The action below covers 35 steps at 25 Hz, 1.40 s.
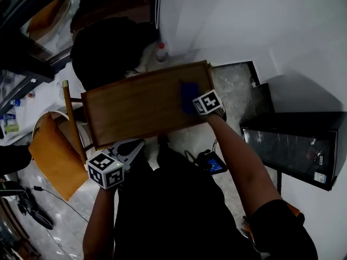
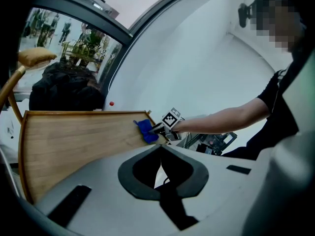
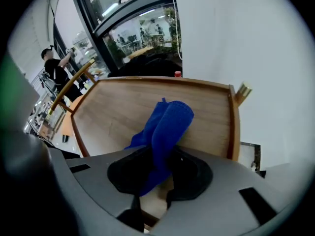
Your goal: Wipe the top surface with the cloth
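Note:
The top surface is a wooden table top [image 1: 135, 110] with a raised rim, seen from above in the head view. A blue cloth [image 1: 188, 96] lies on its right part, close to the right rim. My right gripper [image 1: 191, 105] is shut on the cloth [image 3: 165, 127], which hangs bunched between the jaws over the wood [image 3: 123, 112]. My left gripper [image 1: 134, 146] hovers just off the table's near edge at the left, jaws together and holding nothing. From the left gripper view [image 2: 160, 168] the cloth [image 2: 146, 130] and the right gripper's marker cube [image 2: 171, 118] show at the far corner of the table top [image 2: 74, 136].
A wooden chair with an orange cushion [image 1: 51, 145] stands left of the table. A dark bag [image 1: 103, 47] and a red-capped bottle [image 1: 161, 52] sit behind it. A black glass-fronted cabinet [image 1: 295, 145] stands at the right, by the white wall.

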### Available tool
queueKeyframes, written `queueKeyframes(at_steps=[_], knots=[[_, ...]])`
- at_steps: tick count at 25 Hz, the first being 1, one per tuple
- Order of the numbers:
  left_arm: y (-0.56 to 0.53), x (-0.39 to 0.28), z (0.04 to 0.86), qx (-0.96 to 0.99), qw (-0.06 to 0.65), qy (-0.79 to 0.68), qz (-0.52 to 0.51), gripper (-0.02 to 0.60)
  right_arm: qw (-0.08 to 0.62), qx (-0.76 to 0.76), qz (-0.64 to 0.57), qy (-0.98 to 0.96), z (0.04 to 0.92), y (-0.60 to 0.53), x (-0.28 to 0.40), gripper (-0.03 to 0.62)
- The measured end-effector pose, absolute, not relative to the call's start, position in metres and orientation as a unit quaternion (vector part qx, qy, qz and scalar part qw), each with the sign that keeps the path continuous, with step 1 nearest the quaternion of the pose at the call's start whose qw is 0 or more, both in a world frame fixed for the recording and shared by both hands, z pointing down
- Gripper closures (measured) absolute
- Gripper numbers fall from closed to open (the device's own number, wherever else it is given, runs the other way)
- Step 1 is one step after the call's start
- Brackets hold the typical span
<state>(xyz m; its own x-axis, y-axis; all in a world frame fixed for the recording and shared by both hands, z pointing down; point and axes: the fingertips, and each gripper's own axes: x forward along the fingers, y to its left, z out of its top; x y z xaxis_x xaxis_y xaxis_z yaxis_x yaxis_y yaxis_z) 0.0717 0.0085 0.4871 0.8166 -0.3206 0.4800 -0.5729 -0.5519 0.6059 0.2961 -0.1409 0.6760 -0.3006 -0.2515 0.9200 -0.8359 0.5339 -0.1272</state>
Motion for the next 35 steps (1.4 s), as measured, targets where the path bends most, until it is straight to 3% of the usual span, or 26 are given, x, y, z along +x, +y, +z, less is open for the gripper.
queueKeyframes(at_steps=[8, 22, 27, 31, 35], knots=[[0.01, 0.072, 0.486, 0.863, 0.396, -0.275, 0.149, 0.569, 0.52, 0.404, 0.305, -0.688, 0.668, -0.147, 0.37, 0.491], [0.019, 0.03, 0.476, 0.87, 0.382, -0.284, 0.128, 0.57, 0.564, 0.428, 0.244, -0.663, 0.655, -0.143, 0.366, 0.497], [0.029, -0.017, 0.467, 0.872, 0.377, -0.288, 0.118, 0.569, 0.494, 0.373, 0.139, -0.773, 0.615, -0.156, 0.255, 0.497], [0.035, -0.061, 0.463, 0.871, 0.375, -0.297, 0.11, 0.57, 0.365, 0.325, 0.208, -0.847, 0.589, -0.144, 0.107, 0.497], [0.048, -0.108, 0.463, 0.866, 0.376, -0.311, 0.108, 0.571, 0.296, 0.222, 0.265, -0.891, 0.586, -0.091, -0.033, 0.497]])
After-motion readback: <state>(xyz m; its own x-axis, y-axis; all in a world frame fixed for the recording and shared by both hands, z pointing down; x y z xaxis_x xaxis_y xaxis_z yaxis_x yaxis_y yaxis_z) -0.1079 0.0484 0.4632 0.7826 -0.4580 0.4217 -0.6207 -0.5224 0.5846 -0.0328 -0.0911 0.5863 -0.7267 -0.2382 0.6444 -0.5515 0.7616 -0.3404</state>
